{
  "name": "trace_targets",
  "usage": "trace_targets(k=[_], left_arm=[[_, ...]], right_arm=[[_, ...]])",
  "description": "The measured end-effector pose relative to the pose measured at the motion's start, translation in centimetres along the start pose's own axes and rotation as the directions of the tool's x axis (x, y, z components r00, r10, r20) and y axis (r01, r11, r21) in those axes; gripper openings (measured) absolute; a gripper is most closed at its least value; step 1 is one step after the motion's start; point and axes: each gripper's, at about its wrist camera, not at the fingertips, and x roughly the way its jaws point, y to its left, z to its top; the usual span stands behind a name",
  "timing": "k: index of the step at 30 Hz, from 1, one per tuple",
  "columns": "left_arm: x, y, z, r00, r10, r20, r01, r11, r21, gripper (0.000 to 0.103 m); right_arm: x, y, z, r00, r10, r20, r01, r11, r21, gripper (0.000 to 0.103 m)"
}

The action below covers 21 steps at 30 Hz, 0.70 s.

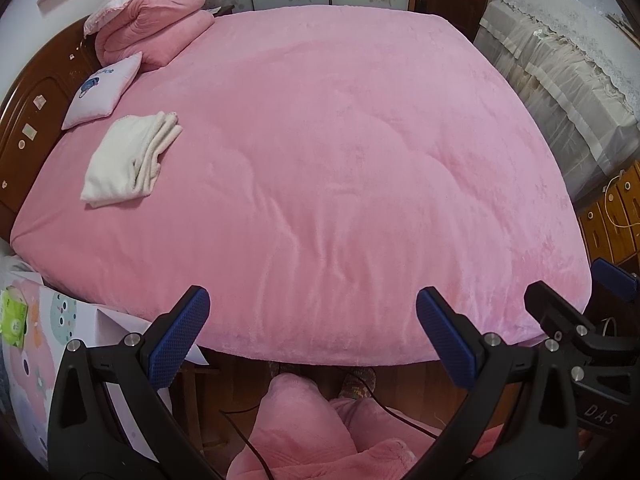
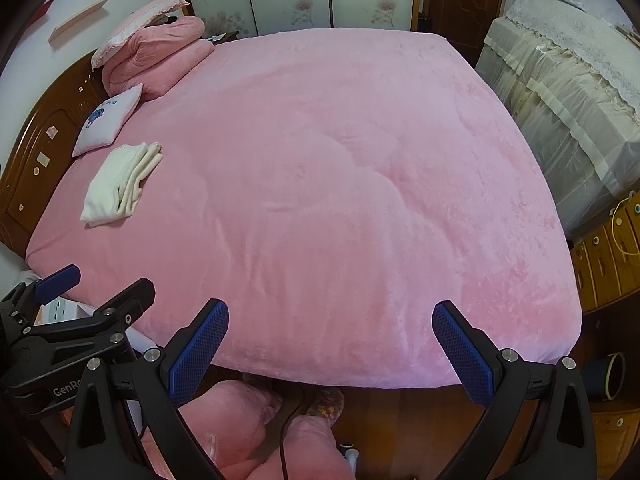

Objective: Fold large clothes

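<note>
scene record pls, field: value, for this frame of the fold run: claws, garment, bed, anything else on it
left claw: open, empty, hanging off the near edge of the bed
right claw: open, empty, beside the left one
bed: pink plush cover, mostly bare
white garment: already folded, lying near the headboard side
small pillow: beside the garment, printed figure on it
pink quilt: folded, stacked at the far corner
headboard: dark wood
person: pink-clad legs below the claws
</note>
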Motion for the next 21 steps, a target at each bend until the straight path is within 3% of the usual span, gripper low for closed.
trace_targets(k=[9, 21], left_arm=[[0.2, 0.4, -0.5, 0.999, 0.034, 0.003, -0.034, 0.999, 0.003, 0.102], [0.2, 1.2, -1.0, 1.000, 0.017, 0.012, -0.017, 1.000, -0.022, 0.102]], right_arm=[[0.5, 0.3, -0.1, 1.000, -0.013, 0.008, 0.013, 0.999, -0.035, 0.103], [0.9, 0.4, -0.4, 1.000, -0.009, 0.008, 0.009, 0.998, -0.064, 0.103]])
